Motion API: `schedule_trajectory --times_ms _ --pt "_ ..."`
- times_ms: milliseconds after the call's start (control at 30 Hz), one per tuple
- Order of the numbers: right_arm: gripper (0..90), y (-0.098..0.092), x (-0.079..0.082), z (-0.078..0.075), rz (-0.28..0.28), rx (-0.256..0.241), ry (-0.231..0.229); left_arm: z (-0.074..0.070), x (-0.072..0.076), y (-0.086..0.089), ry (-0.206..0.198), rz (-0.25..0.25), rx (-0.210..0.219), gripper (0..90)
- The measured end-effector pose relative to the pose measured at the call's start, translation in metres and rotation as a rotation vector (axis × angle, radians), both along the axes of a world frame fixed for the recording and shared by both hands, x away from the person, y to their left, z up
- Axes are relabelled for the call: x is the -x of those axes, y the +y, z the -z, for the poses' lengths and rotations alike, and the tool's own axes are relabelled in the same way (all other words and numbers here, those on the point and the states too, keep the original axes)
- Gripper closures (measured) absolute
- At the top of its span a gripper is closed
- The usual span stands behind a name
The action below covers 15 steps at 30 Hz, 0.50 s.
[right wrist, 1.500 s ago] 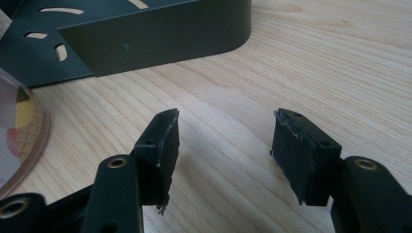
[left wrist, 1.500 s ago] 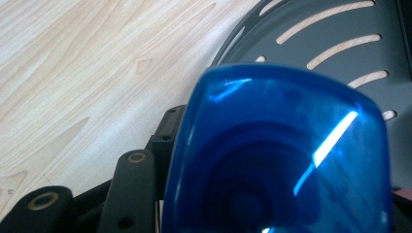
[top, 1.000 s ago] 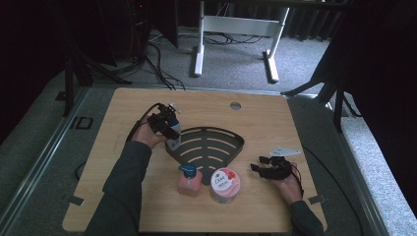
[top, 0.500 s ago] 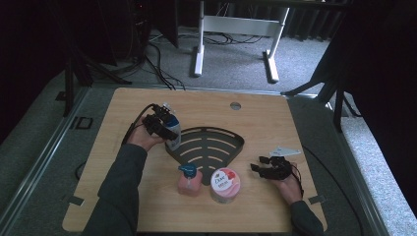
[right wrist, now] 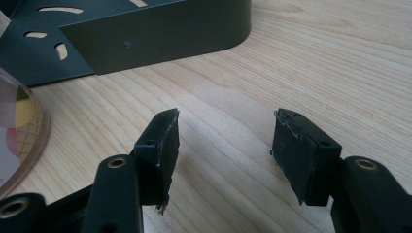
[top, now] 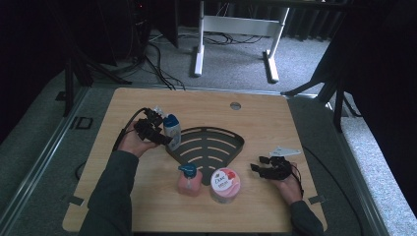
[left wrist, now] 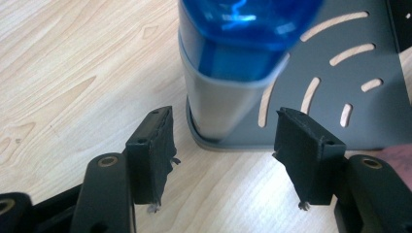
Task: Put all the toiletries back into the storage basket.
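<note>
We see the left gripper (top: pixel 164 138) with jaws spread wide, gripping nothing, just short of the blue-and-white plastic bottle (top: pixel 172 131), which stands upright in the left corner of the dark grey slotted fan-shaped metal tray (top: pixel 231 142). Our right gripper (top: pixel 256 166) rests open and empty on the wooden table (top: pixel 275 113).

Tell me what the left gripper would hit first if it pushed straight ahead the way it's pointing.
Most likely the blue bottle. It stands upright at the edge of the dark slotted rack, right ahead of the left gripper, whose fingers are spread open with bare table between them and the bottle's base.
</note>
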State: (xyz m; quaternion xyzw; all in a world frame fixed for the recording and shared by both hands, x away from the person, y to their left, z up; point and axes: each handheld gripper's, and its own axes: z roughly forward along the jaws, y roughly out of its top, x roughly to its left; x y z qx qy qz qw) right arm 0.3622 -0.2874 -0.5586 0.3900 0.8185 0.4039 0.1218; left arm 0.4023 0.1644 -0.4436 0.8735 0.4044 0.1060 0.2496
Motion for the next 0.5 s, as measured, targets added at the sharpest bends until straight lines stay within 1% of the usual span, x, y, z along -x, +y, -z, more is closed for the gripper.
schedule_trajectory --times_ms 33,133,233,400,467,500 --pt "42.6 0.000 0.000 0.000 0.000 0.000 0.000 -0.001 0.002 0.001 -0.003 0.002 0.003 40.7" --pt "42.6 0.000 0.000 0.000 0.000 0.000 0.000 -0.002 0.008 0.001 -0.011 0.006 -0.005 42.1" --pt "42.6 0.000 0.000 0.000 0.000 0.000 0.000 -0.004 0.015 0.001 -0.026 0.013 0.001 42.6" --pt "42.6 0.000 0.000 0.000 -0.001 0.000 -0.001 -0.008 0.029 -0.004 -0.057 0.036 -0.004 42.9" --pt "42.6 0.000 0.000 0.000 -0.001 0.001 -0.001 -0.008 0.034 -0.006 -0.062 0.044 0.000 42.9" --pt "42.6 0.000 0.000 0.000 -0.001 0.001 -0.001 -0.008 0.034 -0.006 -0.062 0.044 0.000 42.9"
